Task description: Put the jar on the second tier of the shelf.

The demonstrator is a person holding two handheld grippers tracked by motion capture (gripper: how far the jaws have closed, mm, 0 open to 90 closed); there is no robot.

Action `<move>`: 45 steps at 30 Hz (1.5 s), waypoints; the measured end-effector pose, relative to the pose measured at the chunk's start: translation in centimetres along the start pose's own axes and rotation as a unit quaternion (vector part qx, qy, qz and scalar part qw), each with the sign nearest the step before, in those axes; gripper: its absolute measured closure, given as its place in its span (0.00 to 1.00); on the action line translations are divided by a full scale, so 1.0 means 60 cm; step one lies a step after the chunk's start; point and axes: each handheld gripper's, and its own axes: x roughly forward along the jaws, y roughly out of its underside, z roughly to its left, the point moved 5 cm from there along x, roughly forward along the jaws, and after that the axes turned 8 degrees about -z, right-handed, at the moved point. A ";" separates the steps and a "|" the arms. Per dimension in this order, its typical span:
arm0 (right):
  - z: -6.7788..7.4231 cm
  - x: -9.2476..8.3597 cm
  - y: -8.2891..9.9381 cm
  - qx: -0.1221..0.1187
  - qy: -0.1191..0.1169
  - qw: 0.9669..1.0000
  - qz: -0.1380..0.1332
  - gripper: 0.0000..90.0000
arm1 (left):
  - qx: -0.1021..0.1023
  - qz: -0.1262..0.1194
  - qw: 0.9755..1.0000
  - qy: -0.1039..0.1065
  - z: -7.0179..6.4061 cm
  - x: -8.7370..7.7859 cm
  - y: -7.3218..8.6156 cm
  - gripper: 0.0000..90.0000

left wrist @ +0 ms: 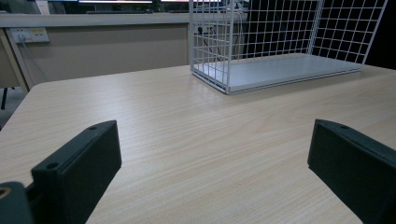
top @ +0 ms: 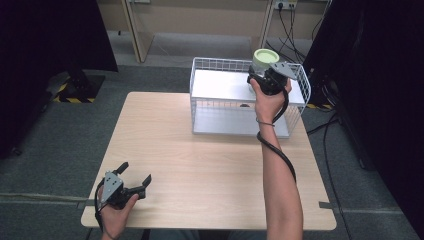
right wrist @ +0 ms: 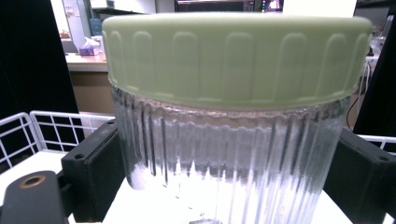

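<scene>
Clamping a ribbed clear glass jar (right wrist: 224, 163) between its two black jaws, the right gripper (top: 263, 75) sits at the top shelf of the white wire rack (top: 220, 65). In the right gripper view both jaws press the jar's sides, just below the pale green screw lid (right wrist: 233, 56). Jar upright, lid on. High view: the lid (top: 265, 56) shows above the gripper, at the rack's far right corner, over the white top shelf (top: 220, 85). Can't tell whether the jar's base touches the shelf or hangs just above it. Right hand (top: 270, 100) wraps the gripper body from below, cable (top: 275, 150) trailing down along the forearm.

Left gripper (top: 135, 178): jaws spread wide, nothing between them. Held low over the near left corner of the light wood table (top: 200, 160), well apart from the rack. Left hand (top: 117, 210) grips it at the table edge. Left gripper view looks along the bare tabletop (left wrist: 196, 130) toward the rack (left wrist: 280, 42), whose lower shelf (left wrist: 280, 70) rests on the table.

Rack stands at the table's far right side. Grey carpet floor (top: 60, 140) around the table.
</scene>
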 end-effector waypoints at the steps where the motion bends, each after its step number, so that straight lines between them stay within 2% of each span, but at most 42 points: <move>1: 0.002 0.000 0.001 -0.006 -0.002 1.000 0.000 0.12 | 0.000 0.000 1.000 0.000 0.000 0.000 0.000 0.02; 6: 0.004 -0.003 0.001 0.007 -0.005 1.000 0.008 0.08 | -0.001 0.000 1.000 0.000 0.000 0.000 0.000 0.02; 8: 0.003 -0.009 0.002 0.023 -0.005 1.000 0.010 0.03 | 0.000 0.001 1.000 0.000 0.000 0.000 0.000 0.02; 13: -0.003 -0.020 0.006 0.037 -0.005 0.999 0.011 0.00 | 0.002 0.001 1.000 0.000 0.000 0.000 0.000 0.02; 20: -0.009 -0.045 0.009 0.038 -0.017 0.999 0.011 0.00 | 0.003 0.002 1.000 -0.001 -0.001 0.000 0.000 0.02; 27: -0.004 -0.068 0.015 0.032 -0.034 0.999 0.013 0.00 | 0.005 0.002 1.000 -0.001 -0.001 0.000 0.000 0.02; 37: 0.001 -0.095 0.027 0.026 -0.047 0.998 0.015 0.00 | 0.006 0.003 1.000 -0.001 -0.002 0.000 0.000 0.02; 45: 0.002 -0.114 0.031 0.032 -0.055 0.998 0.011 0.00 | 0.007 0.003 1.000 -0.002 -0.002 0.000 0.000 0.02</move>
